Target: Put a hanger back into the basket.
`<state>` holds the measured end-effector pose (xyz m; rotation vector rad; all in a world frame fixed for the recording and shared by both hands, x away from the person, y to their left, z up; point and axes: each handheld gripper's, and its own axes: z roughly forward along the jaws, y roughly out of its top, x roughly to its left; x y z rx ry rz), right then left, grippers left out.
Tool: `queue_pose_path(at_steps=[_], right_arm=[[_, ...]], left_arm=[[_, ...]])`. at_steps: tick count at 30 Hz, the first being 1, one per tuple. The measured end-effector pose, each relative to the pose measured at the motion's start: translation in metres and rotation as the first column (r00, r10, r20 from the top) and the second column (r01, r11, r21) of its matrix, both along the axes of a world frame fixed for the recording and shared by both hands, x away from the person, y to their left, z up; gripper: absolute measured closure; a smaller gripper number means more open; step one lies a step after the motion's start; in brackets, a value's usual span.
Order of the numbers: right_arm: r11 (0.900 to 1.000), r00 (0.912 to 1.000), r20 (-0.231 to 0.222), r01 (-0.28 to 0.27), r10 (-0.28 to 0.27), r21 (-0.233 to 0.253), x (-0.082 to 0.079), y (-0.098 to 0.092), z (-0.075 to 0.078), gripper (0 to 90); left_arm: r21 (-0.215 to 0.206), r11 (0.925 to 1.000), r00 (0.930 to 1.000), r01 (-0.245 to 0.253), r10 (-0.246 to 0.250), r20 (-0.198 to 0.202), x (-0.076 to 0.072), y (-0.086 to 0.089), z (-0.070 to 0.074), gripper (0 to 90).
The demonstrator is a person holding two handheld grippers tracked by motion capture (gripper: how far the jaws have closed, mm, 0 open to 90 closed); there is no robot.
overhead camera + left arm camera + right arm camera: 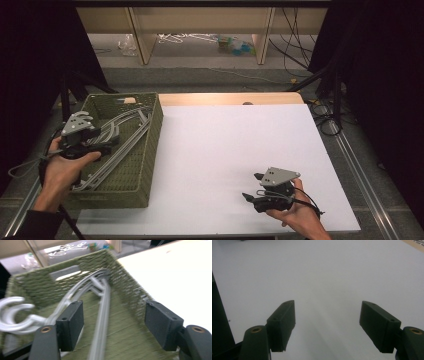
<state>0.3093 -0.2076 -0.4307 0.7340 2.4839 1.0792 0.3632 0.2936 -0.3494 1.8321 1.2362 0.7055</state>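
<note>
White tabletop (225, 150) is stretching across the scene; the left gripper (112, 320) is hanging wide-jawed inside the green woven basket (150, 150), holding nothing, over what seem to be several grey plastic hangers (100, 322); the right gripper (327, 322) is hovering wide apart above bare white surface, well apart from the basket.

A white-topped table (235, 150) is standing on grey floor (200, 75); wooden shelving (200, 22) is lining the far wall, black drapes (385, 75) hanging alongside.
</note>
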Motion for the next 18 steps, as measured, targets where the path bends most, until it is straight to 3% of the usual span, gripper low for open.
queue_pose_path(at_steps=[9, 13, 18], right_arm=[[1.0, 1.0, 0.003, 0.001, -0.001, 0.001, 0.0, 0.0, 0.0, 29.6], [1.0, 1.0, -0.007, 0.004, -0.004, 0.011, 0.0, -0.001, 0.0, 29.4], [1.0, 1.0, -0.001, 0.002, -0.002, 0.017, 0.001, -0.001, -0.001, 28.4]], left_arm=[[-0.034, 0.9917, 0.9921, 0.124, -0.123, 0.026, -0.016, -0.041, -0.003, 30.9], [-0.038, 0.9883, 0.9883, 0.148, -0.146, 0.042, -0.02, -0.054, -0.004, 29.8], [-0.071, 0.9804, 0.9817, 0.184, -0.179, 0.065, -0.025, -0.071, -0.009, 26.5]])
